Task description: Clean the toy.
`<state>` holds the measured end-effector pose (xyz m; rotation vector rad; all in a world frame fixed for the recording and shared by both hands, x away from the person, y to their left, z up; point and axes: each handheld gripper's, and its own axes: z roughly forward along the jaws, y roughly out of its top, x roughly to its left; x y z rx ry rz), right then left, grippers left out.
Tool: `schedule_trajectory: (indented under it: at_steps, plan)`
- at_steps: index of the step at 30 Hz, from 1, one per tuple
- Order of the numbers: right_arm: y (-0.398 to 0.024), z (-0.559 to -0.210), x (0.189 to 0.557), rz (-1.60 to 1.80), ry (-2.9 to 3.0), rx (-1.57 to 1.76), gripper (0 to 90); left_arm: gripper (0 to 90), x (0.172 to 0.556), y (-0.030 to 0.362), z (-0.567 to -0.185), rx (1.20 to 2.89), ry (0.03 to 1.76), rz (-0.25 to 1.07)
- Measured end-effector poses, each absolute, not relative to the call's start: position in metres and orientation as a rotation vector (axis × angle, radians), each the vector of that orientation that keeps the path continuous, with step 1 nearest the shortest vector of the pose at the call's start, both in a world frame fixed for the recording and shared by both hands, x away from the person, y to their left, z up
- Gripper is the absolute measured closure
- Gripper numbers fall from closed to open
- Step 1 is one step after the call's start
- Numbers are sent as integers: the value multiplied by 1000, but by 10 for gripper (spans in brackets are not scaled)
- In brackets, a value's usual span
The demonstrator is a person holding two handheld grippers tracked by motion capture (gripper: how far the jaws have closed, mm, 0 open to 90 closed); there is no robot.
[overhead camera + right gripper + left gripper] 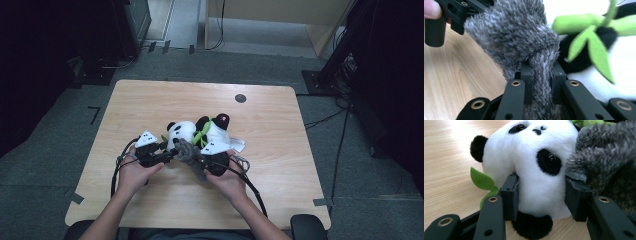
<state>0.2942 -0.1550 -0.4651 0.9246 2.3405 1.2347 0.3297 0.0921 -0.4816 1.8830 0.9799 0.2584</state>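
The panda (534,170) I gripped was soft white-and-black plush with glossy plastic eyes and a felt leaf. Right beside the panda, the grey scarf (524,37) looked shaggy. Underneath, the table (150,100) was smooth pale wood.

Dim and dark-cornered from above; glare on the table (454,130) top left, green leaves (596,47) motion-blurred.
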Motion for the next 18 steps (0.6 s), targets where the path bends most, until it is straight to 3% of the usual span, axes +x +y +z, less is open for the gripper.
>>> schedule_trajectory:
  at_steps: [18]
  plan:
    - [-194, -451, 279, 1164, 2298, 959, 793, 507, 330, 93, -482, 1878, 982, 247]
